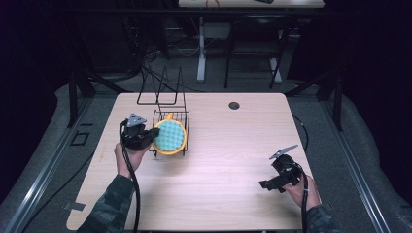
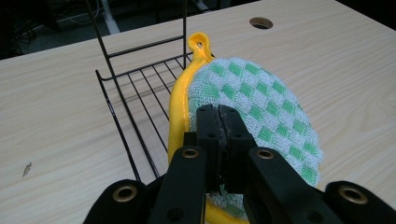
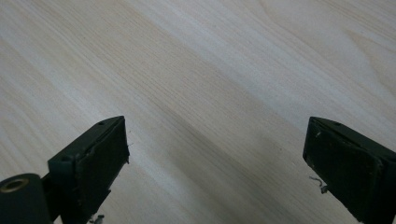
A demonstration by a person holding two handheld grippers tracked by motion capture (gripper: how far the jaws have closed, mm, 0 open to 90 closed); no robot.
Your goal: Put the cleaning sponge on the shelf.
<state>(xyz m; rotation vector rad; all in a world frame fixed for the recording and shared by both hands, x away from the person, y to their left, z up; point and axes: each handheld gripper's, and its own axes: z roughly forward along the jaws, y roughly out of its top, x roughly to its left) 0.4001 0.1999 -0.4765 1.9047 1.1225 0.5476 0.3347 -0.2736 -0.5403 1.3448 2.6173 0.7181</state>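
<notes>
A round pot holder [image 1: 170, 136] with a green-and-white checked face and a yellow rim leans in a black wire rack [image 1: 171, 121] at the table's left. My left gripper [image 1: 148, 138] is shut on the pot holder's near edge. In the left gripper view the pot holder [image 2: 252, 100] stands on edge, its yellow loop pointing up, with the jaws of my left gripper [image 2: 219, 126] pinched on it. My right gripper [image 1: 266, 184] rests low over the table's right front, open. The right gripper view has my right gripper [image 3: 217, 154] spread wide over bare wood.
The rack's tall wire back [image 1: 163, 90] rises behind the pot holder. A round cable hole [image 1: 234, 105] sits near the table's far edge. Table legs and cables stand on the floor beyond the wooden table [image 1: 218, 160].
</notes>
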